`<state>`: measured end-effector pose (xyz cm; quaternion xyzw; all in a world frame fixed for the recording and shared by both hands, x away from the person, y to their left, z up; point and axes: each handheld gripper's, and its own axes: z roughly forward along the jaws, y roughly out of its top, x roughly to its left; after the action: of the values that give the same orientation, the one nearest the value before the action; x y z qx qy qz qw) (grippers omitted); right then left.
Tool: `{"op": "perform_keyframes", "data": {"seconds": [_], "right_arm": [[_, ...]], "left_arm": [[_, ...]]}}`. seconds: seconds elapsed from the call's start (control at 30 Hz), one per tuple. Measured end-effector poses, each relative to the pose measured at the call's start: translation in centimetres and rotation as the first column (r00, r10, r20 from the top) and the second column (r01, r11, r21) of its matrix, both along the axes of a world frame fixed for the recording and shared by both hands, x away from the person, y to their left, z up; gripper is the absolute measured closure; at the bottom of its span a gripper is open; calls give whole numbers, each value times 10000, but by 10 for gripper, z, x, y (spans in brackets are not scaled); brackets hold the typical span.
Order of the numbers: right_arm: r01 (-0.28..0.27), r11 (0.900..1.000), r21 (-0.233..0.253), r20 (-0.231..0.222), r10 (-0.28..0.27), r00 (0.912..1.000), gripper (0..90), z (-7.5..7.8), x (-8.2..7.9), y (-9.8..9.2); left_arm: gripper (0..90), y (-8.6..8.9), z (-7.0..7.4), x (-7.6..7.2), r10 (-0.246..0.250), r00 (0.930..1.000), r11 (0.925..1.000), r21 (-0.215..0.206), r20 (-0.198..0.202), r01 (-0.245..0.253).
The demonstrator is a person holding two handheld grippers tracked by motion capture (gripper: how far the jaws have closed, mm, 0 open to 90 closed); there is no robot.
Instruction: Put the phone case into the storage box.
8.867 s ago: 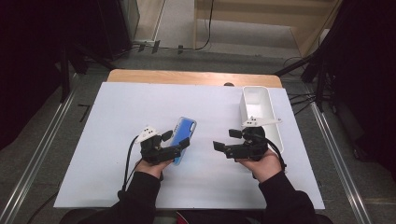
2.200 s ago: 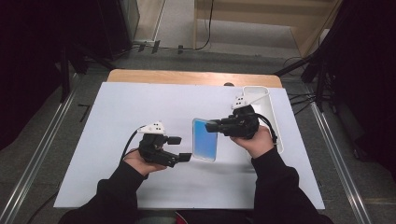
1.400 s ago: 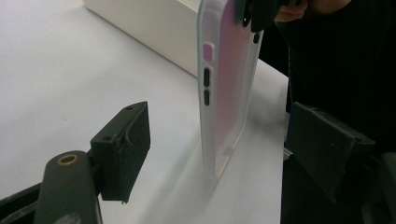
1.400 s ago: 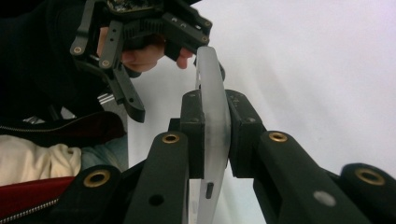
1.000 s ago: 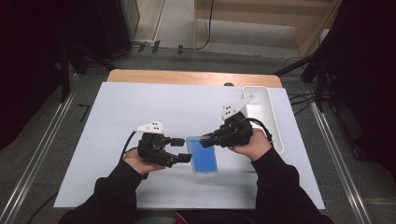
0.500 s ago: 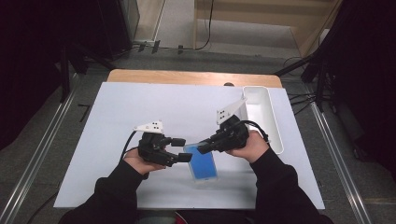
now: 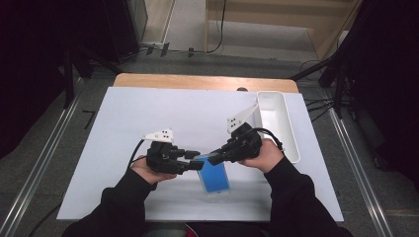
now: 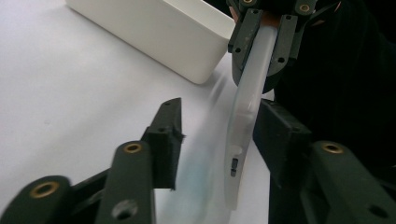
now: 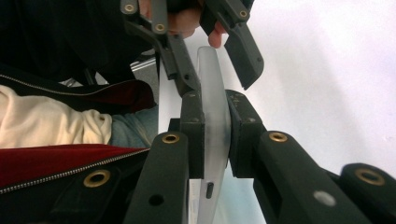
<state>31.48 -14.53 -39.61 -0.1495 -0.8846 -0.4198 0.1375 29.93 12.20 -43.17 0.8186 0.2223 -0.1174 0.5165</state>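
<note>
- While I look for print on the blue phone-like slab (image 7: 214, 176), I find none readable (its edge shows just a small dark slot).
- My right gripper (image 7: 216, 157) is clamped on the slab's upper edge, near the table's (image 7: 123, 113) front middle.
- My left gripper (image 7: 196, 160) stands spread, one jaw either side of the slab.
- The white bin (image 7: 276, 123) sits at the right, well apart; nothing lies between.
</note>
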Motion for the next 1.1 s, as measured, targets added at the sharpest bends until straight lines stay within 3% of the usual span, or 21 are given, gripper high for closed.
{"op": "perform_keyframes", "data": {"seconds": [0.3,0.5,0.7,0.77,1.1], "right_arm": [[-36,10000,-10,-208,36,9998,770,-1,1,1],[49,10000,19,-404,-48,9992,770,-3,2,0],[163,9998,103,-562,-157,9983,769,-2,4,-2],[234,9997,105,-565,-228,9981,769,-3,4,-2],[431,9987,255,-891,-406,9952,740,-3,7,-4]], "left_arm": [[682,-1,1,1,-114,9988,9999,8,-473,114],[780,-2,4,1,-263,9992,9997,16,-288,264],[791,-3,7,2,-109,9996,9999,61,-256,111],[793,-3,9,2,-44,9993,9998,191,-369,51],[796,-3,11,4,-139,9969,9999,-22,-773,137]]}}
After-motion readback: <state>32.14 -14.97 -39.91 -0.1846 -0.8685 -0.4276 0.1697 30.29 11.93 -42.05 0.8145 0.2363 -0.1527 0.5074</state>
